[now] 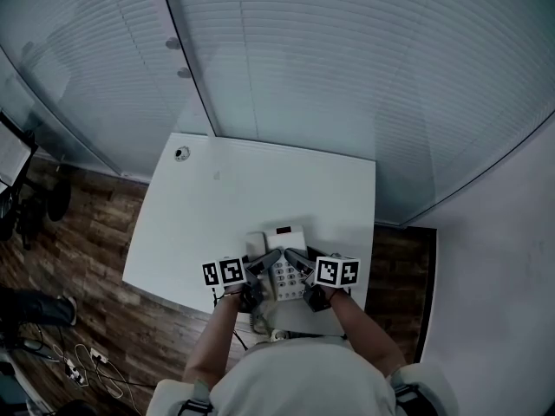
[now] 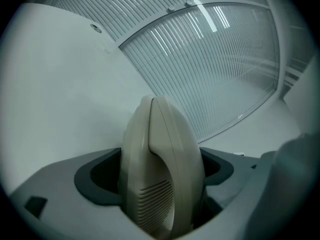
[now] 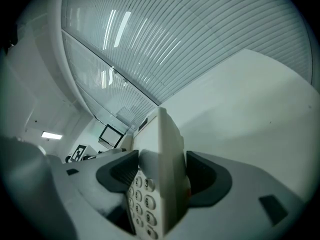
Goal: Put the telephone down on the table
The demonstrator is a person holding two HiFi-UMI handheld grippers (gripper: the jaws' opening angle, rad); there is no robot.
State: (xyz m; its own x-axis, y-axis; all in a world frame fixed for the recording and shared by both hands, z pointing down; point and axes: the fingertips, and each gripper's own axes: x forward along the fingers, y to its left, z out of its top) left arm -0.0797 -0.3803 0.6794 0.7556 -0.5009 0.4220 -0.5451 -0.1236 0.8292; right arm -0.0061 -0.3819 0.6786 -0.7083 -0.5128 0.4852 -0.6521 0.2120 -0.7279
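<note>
I'm holding the telephone [image 1: 284, 265] with both grippers, over the near part of the white table [image 1: 217, 206], close to its front edge. From the head view I can't tell whether its underside is touching the tabletop. My left gripper [image 1: 267, 258] is clamping the beige handset [image 2: 165, 164]. In the left gripper view the handset is filling the gap between the dark jaw pads, with its slotted grille facing the camera. My right gripper [image 1: 297, 258] is pinching the right side of the phone's body. In the right gripper view the jaws are pressing on either side of that edge, and the number keys [image 3: 142, 199] are showing on the face to the left. The two grippers are coming in from opposite sides, marker cubes outward. Beyond the phone the tabletop is running up to a small round grommet [image 1: 181, 153] near the far left corner. A wall of pale blinds [image 1: 347, 68] is standing behind it, and wood flooring [image 1: 78, 241] is showing at the left.
</note>
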